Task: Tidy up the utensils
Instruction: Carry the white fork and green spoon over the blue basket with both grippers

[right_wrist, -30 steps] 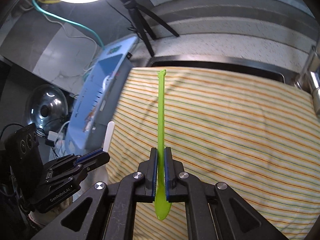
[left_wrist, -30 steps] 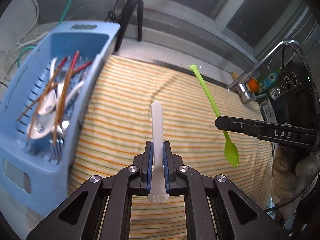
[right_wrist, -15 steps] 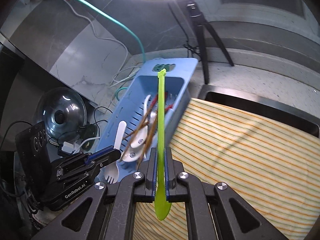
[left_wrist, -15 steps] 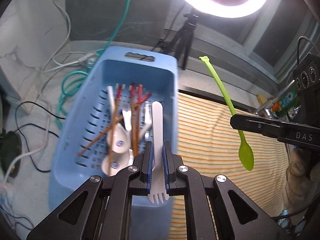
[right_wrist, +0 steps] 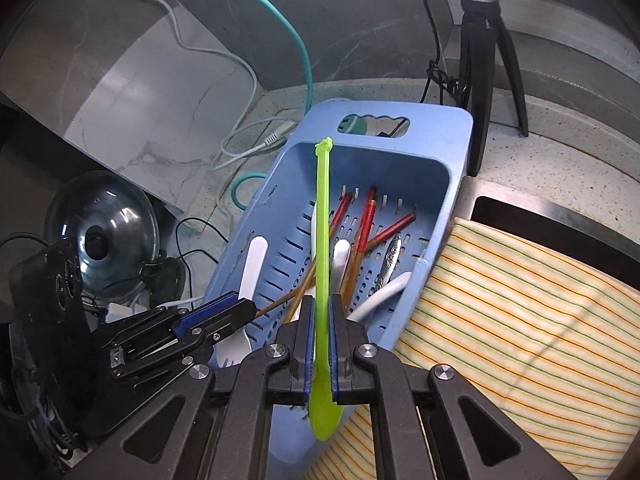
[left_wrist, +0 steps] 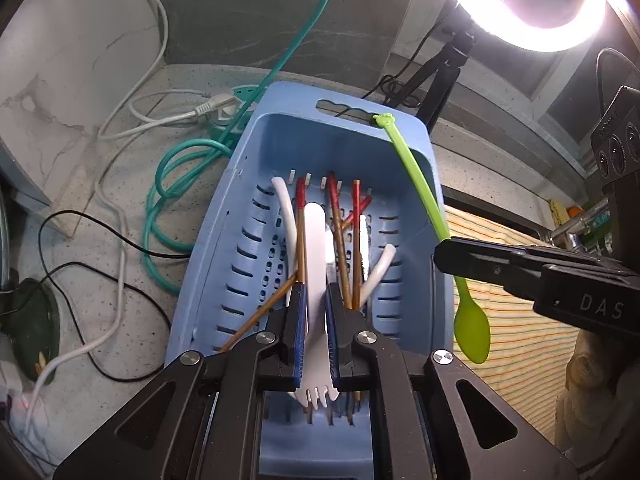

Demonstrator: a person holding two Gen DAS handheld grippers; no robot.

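Observation:
My left gripper is shut on a white plastic fork, tines toward the camera, held above the blue slotted basket. The basket holds several red-tipped chopsticks and white spoons. My right gripper is shut on a long green spoon, bowl toward the camera, handle over the basket. The left gripper with the fork also shows in the right wrist view, and the right gripper with the green spoon in the left wrist view.
A yellow striped cloth covers the counter right of the basket. Green and white cables and a power strip lie behind it on the left. A black tripod stands behind the basket. A pot lid lies at far left.
Both grippers have moved left from over the striped cloth to above the blue basket, each still holding its utensil.

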